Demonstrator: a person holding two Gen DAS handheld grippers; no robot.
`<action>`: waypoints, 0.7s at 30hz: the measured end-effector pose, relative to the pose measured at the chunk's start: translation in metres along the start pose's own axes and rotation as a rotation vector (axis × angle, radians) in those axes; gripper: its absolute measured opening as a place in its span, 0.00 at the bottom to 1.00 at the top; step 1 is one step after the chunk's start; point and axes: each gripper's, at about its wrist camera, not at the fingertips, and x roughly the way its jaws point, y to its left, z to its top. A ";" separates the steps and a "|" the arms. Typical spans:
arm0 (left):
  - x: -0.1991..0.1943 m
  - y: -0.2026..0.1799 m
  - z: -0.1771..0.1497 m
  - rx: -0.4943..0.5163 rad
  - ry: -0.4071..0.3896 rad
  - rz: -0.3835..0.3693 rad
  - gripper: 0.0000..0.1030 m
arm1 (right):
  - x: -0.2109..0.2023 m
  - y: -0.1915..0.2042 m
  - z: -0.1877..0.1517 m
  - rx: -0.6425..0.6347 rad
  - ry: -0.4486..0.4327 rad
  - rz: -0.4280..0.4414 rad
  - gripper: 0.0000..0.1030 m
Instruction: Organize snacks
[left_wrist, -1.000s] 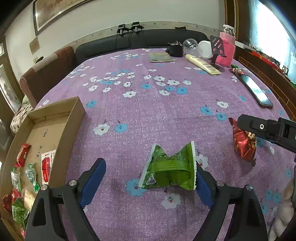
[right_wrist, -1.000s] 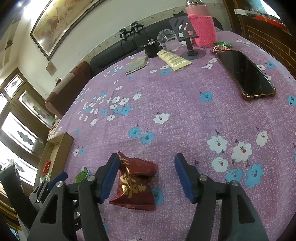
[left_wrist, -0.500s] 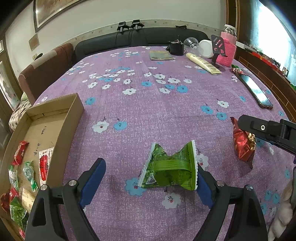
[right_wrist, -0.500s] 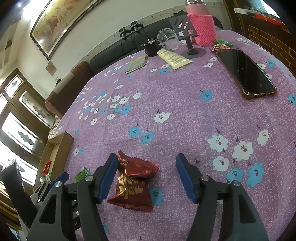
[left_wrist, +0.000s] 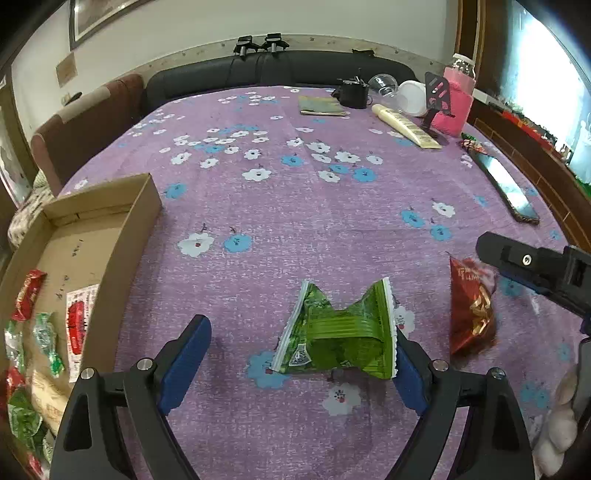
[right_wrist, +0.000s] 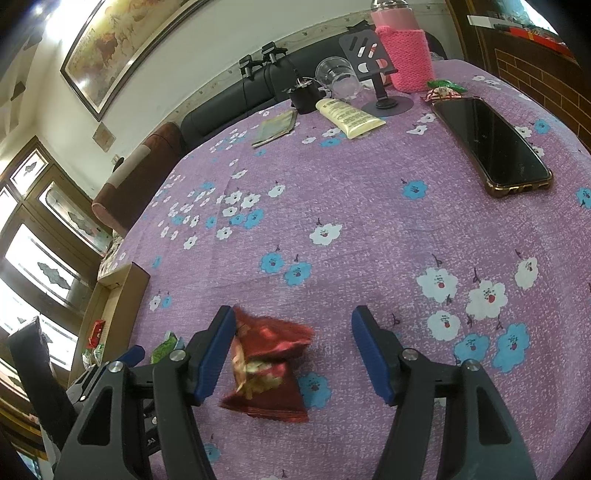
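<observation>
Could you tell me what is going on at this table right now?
A person is sorting snacks with two handheld grippers. The left gripper is open around a green packet lying on the purple tablecloth; the right gripper is open around a red packet. Neither is gripped yet. A cardboard box at the left already holds several snacks.

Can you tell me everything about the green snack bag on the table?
The green snack bag is a shiny, crinkly foil-like packet, pinched narrow in the middle so both ends flare like a bow tie. Its two sealed ends have white zigzag edges. It looks unopened and lies on the purple flowered tablecloth, between the open jaws of the left gripper. Its right end rests against the right blue pad; the left pad stands well clear.
</observation>
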 end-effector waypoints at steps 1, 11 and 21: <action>0.000 0.001 0.000 -0.004 0.000 -0.010 0.89 | 0.000 0.001 0.000 -0.002 0.003 0.003 0.62; 0.004 0.001 -0.001 -0.008 0.025 -0.046 0.95 | 0.011 0.030 -0.012 -0.133 0.058 -0.055 0.62; 0.009 -0.008 0.000 0.039 0.057 -0.019 1.00 | 0.016 0.042 -0.021 -0.240 0.064 -0.166 0.35</action>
